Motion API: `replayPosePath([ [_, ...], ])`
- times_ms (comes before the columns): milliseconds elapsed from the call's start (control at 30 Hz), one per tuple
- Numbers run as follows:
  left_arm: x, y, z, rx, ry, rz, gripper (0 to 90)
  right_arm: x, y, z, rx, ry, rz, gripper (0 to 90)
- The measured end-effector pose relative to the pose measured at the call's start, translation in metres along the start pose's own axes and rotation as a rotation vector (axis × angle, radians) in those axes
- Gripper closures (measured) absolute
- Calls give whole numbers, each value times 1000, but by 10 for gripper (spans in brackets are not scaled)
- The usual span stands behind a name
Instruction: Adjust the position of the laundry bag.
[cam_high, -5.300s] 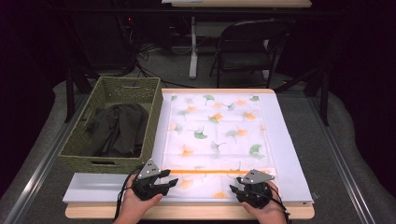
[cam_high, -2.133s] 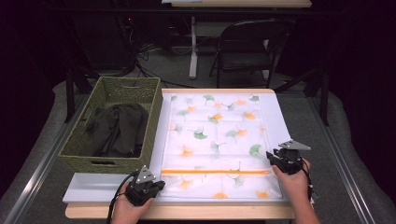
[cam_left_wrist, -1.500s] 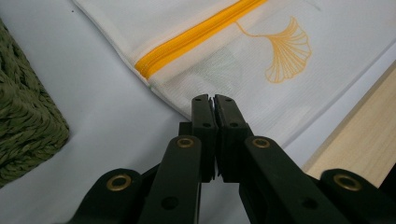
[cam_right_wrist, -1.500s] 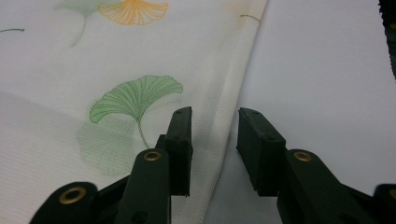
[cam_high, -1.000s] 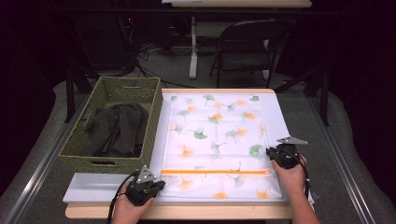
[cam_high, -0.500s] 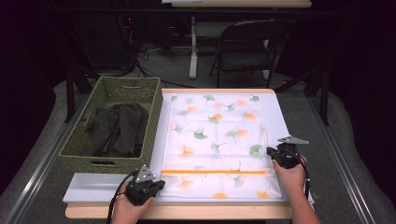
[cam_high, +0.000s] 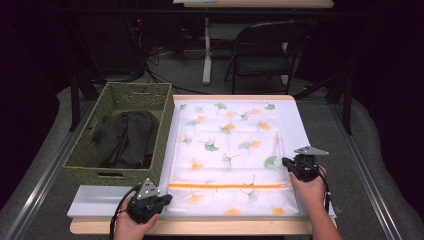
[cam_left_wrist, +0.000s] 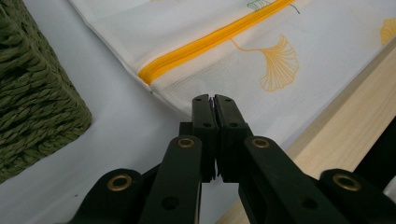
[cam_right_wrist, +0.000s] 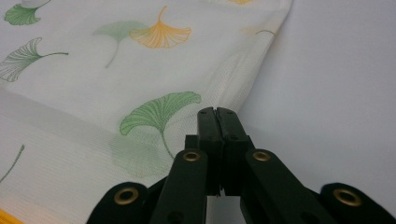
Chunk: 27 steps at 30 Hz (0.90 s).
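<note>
A white mesh laundry bag (cam_high: 227, 145) printed with green and orange ginkgo leaves lies flat on a white sheet (cam_high: 296, 125). An orange zipper (cam_high: 227, 186) runs across it near the front. My left gripper (cam_high: 167, 198) is at the bag's near-left corner. In the left gripper view its jaws (cam_left_wrist: 215, 99) are shut on the bag's edge (cam_left_wrist: 177, 93), just below the zipper's end (cam_left_wrist: 154, 72). My right gripper (cam_high: 286, 162) is at the bag's right edge. In the right gripper view its jaws (cam_right_wrist: 216, 111) are pressed together on the slightly raised fabric edge (cam_right_wrist: 238, 79), beside a green leaf.
A green woven basket (cam_high: 120, 90) holding dark clothes (cam_high: 125, 137) stands left of the bag; its wall (cam_left_wrist: 32, 93) is close to my left gripper. The table's wooden front edge (cam_high: 200, 227) runs just below the bag. A folding chair (cam_high: 265, 50) stands beyond the table.
The right gripper has gone from the bag's near edge up to its right edge; the left has shifted slightly to the near-left corner. Neither hand has moved over the last second.
</note>
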<state>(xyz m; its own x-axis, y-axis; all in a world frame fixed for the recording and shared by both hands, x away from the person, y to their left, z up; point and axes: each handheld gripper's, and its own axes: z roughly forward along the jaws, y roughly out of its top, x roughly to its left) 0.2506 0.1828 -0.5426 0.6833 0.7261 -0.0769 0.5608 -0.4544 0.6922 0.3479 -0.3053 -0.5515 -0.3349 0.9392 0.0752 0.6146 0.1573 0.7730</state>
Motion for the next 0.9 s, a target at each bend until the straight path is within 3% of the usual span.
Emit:
replayPosePath([
  [367, -4, -3, -1, 13, -14, 0, 882, -4, -3, -13, -11, 13, -3, 893],
  [667, -4, -4, 0, 19, -17, -6, 875, -5, -5, -10, 6, 5, -8, 891],
  [900, -3, -1, -2, -21, -42, -33, 719, -2, -7, -12, -3, 0, -7, 820],
])
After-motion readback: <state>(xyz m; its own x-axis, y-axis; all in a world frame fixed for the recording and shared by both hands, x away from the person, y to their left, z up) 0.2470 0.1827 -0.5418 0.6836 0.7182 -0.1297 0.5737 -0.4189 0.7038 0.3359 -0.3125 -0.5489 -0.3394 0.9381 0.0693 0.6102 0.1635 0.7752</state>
